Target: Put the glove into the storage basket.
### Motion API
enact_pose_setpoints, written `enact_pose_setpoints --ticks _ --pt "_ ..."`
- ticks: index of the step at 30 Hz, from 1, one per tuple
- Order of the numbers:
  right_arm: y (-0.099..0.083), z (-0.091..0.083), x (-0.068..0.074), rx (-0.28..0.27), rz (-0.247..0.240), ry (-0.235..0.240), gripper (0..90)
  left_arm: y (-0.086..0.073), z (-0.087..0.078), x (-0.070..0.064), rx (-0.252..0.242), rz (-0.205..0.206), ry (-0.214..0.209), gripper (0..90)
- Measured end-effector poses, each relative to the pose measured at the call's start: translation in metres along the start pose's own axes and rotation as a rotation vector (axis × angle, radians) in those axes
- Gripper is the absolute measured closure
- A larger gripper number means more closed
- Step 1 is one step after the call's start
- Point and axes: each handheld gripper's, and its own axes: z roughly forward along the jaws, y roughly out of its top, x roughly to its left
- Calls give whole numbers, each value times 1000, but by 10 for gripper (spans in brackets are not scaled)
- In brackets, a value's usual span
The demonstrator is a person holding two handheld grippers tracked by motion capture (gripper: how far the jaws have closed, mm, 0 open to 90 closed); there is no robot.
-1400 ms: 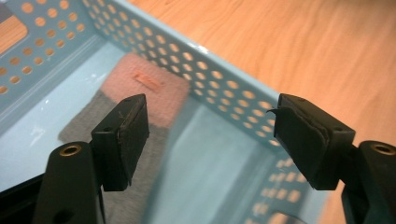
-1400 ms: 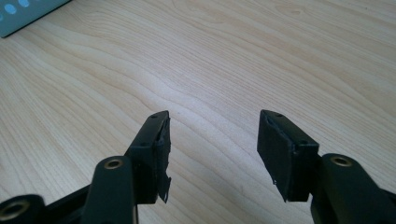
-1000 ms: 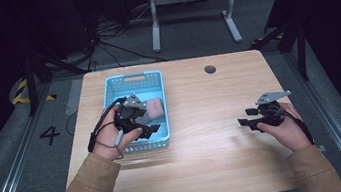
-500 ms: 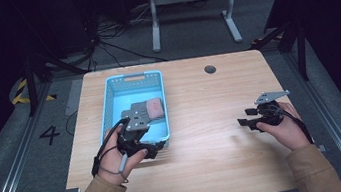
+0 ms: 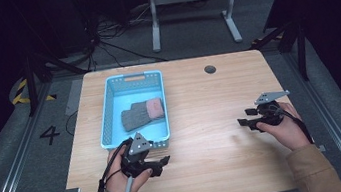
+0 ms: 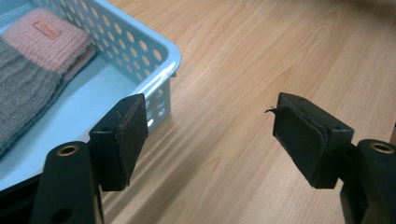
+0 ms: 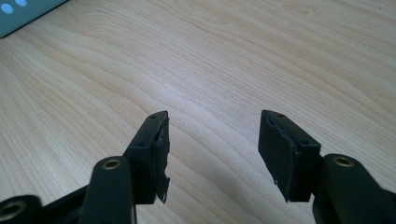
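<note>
Pale wood grain covers the table (image 5: 202,122), on which a light blue perforated plastic basket (image 5: 110,112) is set toward the far left. A folded knitted item (image 5: 143,113), ribbed grey with a pink end, is laid flat inside the basket; a small tan tag (image 6: 46,29) is sewn on the pink part, its writing too small to be read. The left gripper (image 5: 160,163) is held low just outside the basket's near rim, jaws spread wide and empty. The right gripper (image 5: 245,118) is rested over bare wood well apart to the right, jaws likewise parted, nothing between them.
</note>
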Motion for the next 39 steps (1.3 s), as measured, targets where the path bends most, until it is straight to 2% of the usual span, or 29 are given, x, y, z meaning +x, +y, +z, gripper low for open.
enact_pose_setpoints --ticks 3,7,11,14,18,24,28,31,39 --pt "0 0 0 1 -3 2 446 -4 2 -3 -17 -3 -2 271" --pt "-2 2 -1 1 8 2 444 -12 7 -6 -1 9 9 271" --pt "-6 5 -3 8 24 -1 442 -22 17 -6 5 -25 9 269" --pt "-9 8 -6 9 27 -5 440 -25 23 -6 15 -36 -1 265" --pt "-13 11 -8 9 31 -9 439 -29 31 -4 34 -26 8 262" --pt "-15 13 -9 2 28 -15 439 -37 42 -5 59 -29 -3 261" --pt "-15 14 -9 -5 25 -17 438 -41 48 -5 74 1 8 261" --pt "-15 14 -9 -12 20 -20 438 -42 49 -4 63 10 15 261" --pt "-19 17 -11 -33 12 -43 438 -46 56 -3 89 11 8 260"
